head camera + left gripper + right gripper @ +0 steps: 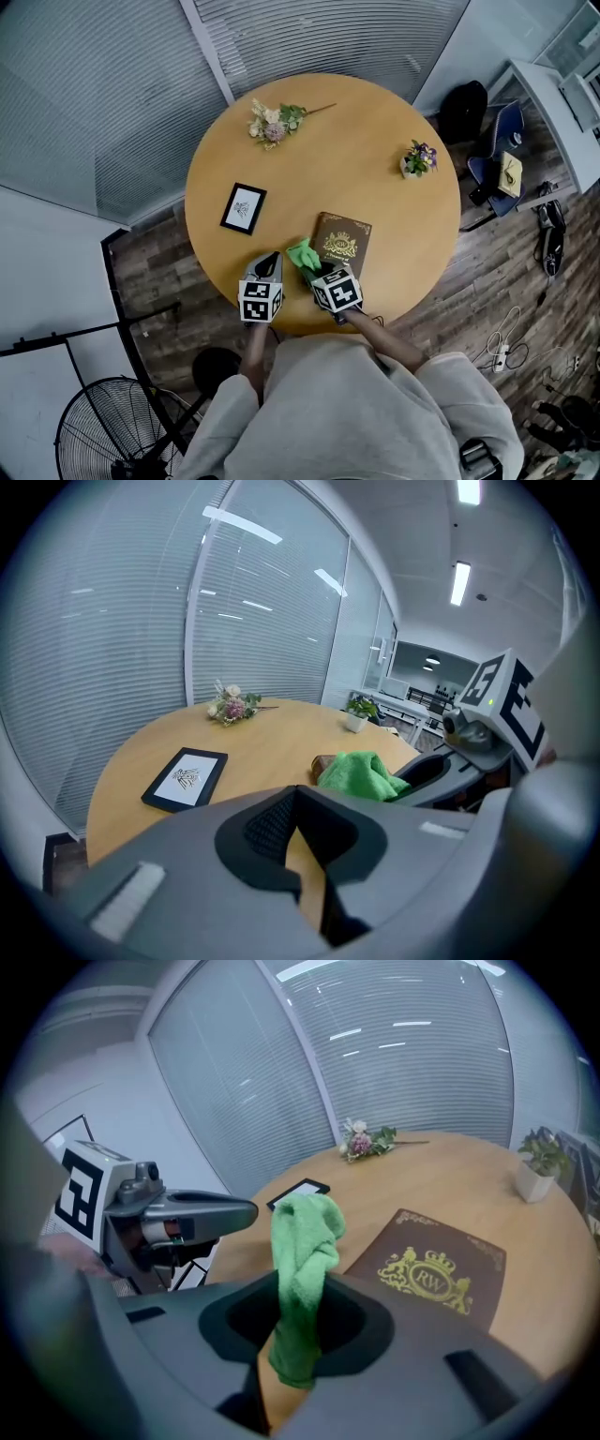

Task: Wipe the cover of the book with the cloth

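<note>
The right gripper's (316, 270) jaws pinch the green cloth (302, 253), the book (343, 246) just right of it; the left gripper's (269, 261) jaws are closed, empty.

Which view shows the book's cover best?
The right gripper view: the book lies close, gold crest plain. The head view shows it small; the left gripper view, only an edge behind the cloth.

- Light grey sweatshirt (347, 412), long sleeves (220, 422), 6 o'clock in head view.
- Left gripper (268, 261), right gripper (317, 272): grey shells, black jaw pads.
- Each carries a cube (261, 301) with black-white square markers.
</note>
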### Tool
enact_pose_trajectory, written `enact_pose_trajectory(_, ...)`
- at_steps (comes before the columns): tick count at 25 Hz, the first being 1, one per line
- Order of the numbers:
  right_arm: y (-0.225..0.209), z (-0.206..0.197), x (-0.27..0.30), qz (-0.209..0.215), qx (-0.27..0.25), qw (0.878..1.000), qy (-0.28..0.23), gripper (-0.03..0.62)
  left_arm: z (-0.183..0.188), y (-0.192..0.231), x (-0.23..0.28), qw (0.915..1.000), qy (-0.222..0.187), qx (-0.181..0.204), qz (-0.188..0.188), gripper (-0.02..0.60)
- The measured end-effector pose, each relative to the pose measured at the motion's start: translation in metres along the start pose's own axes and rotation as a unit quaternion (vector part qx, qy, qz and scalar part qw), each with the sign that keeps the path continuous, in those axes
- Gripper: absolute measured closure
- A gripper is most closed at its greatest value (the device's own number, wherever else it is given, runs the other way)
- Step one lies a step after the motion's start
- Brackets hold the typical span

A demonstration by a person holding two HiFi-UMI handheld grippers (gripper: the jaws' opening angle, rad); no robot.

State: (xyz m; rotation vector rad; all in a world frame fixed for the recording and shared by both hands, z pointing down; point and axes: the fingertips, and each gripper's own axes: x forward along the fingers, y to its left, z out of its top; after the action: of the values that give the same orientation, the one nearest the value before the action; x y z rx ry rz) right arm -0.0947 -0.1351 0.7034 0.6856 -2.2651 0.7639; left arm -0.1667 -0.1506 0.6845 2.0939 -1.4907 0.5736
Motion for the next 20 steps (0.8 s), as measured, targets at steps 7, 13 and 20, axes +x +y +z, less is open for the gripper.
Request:
enact_pose_trajectory(7, -0.003, -0.022, 0.016, 0.0, 0.016, 0.999, 0.029, 0.496, 0.001, 0.0, 0.004, 1.0, 0.002, 0.003, -0.004, 0.571)
enact_pose_trajectory(13, -0.008, -0.026, 0.022, -0.001, 0.03, 0.999, 0.033, 0.496, 0.004, -0.003, 0.009, 0.9999, 0.003, 0.006, -0.011, 0.571)
enact_pose_trajectory(20, -0.021, -0.031, 0.012, -0.012, 0.04, 0.999, 0.031, 0.497, 0.009, -0.01, 0.017, 0.9996, 0.005, 0.015, -0.023, 0.571)
